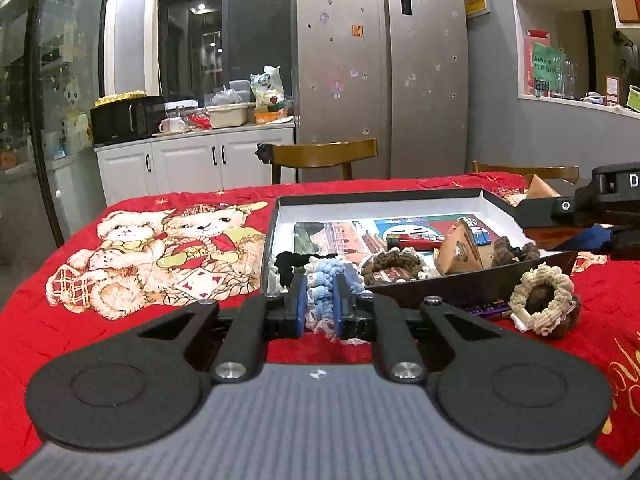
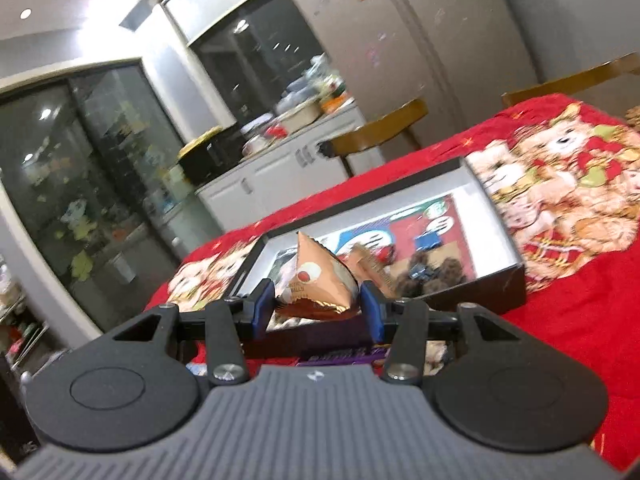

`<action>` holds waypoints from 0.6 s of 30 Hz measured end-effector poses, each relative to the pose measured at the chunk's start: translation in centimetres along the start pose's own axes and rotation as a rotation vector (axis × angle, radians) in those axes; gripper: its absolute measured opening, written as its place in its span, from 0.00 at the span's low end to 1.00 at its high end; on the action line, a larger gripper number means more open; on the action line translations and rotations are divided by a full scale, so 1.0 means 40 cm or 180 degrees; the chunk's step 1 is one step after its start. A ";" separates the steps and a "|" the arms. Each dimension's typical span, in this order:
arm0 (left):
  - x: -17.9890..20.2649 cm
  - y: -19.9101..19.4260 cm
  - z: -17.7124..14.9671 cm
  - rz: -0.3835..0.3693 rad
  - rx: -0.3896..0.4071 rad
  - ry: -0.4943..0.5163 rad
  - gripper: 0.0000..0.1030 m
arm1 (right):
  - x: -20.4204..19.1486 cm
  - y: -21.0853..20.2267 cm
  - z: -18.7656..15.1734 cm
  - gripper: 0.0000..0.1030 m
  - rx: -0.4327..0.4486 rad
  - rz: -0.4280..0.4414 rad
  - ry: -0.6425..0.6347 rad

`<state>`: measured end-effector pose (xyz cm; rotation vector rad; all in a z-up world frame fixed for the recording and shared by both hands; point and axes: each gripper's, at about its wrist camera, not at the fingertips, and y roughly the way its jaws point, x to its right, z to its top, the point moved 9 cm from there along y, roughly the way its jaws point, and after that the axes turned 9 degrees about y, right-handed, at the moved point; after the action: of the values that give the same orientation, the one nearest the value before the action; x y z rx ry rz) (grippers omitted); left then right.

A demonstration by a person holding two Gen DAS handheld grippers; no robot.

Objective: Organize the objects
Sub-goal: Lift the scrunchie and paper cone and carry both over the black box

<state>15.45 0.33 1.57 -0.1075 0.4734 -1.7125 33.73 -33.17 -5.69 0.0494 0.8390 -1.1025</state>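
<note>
My left gripper (image 1: pixel 320 300) is shut on a light-blue and white knitted scrunchie (image 1: pixel 322 280), held just in front of the near left corner of the dark box (image 1: pixel 376 196). Inside the box lie a black scrunchie (image 1: pixel 290 260), a brown scrunchie (image 1: pixel 394 266), a red tube (image 1: pixel 416 242) and a copper triangular packet (image 1: pixel 460 250). In the right wrist view, my right gripper (image 2: pixel 318 304) is shut on another copper triangular snack packet (image 2: pixel 320 280), raised over the near wall of the same box (image 2: pixel 496 280).
A beige and brown scrunchie (image 1: pixel 544 300) and a purple bar (image 1: pixel 486 308) lie on the red bear-print cloth (image 1: pixel 160 248) beside the box. Wooden chairs (image 1: pixel 324 154) stand behind the table. Farther back are a white cabinet and a fridge.
</note>
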 end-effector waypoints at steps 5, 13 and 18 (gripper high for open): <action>0.005 -0.006 0.003 0.0017 0.0054 0.0038 0.16 | -0.020 0.001 -0.004 0.49 -0.0040 0.0029 -0.0128; 0.003 -0.004 0.019 0.0075 0.0131 0.0077 0.16 | -0.035 0.018 -0.008 0.49 -0.0133 0.0102 -0.0029; -0.017 0.006 0.054 0.0162 0.0093 0.0162 0.16 | -0.047 0.025 0.022 0.49 -0.0144 0.0056 0.0007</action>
<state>16.52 0.43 3.57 -0.0305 0.4850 -1.6747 34.69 -31.63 -4.24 0.0202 0.8636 -1.0669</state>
